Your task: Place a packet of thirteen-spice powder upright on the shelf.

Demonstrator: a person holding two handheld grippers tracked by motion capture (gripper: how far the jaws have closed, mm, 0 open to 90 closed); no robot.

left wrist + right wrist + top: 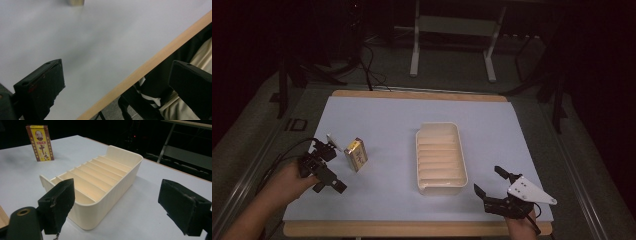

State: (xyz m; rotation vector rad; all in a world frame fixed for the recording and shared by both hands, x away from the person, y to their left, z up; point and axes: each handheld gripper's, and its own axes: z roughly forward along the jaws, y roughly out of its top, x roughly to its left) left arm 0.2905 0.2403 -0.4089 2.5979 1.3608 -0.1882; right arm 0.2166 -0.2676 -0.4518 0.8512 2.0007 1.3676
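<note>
High view: left gripper [328,165], jaws apart, just beside an upright yellow box [356,154] on the white sheet [382,125]; right gripper [493,184], jaws apart, near the cream slotted tray [440,158].

Left gripper view: jaws wide, nothing between; the sheet and the wooden table edge [150,65] lie below.

Right gripper view: jaws wide, tray [100,185] ahead, box [40,142] upright beyond it.

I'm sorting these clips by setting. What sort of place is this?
Probably a lab or recording room, not a home: a table under a plain pale sheet holds just a slotted cream tray and a small yellow box, with dark surroundings, metal stand legs and floor cables behind.
</note>
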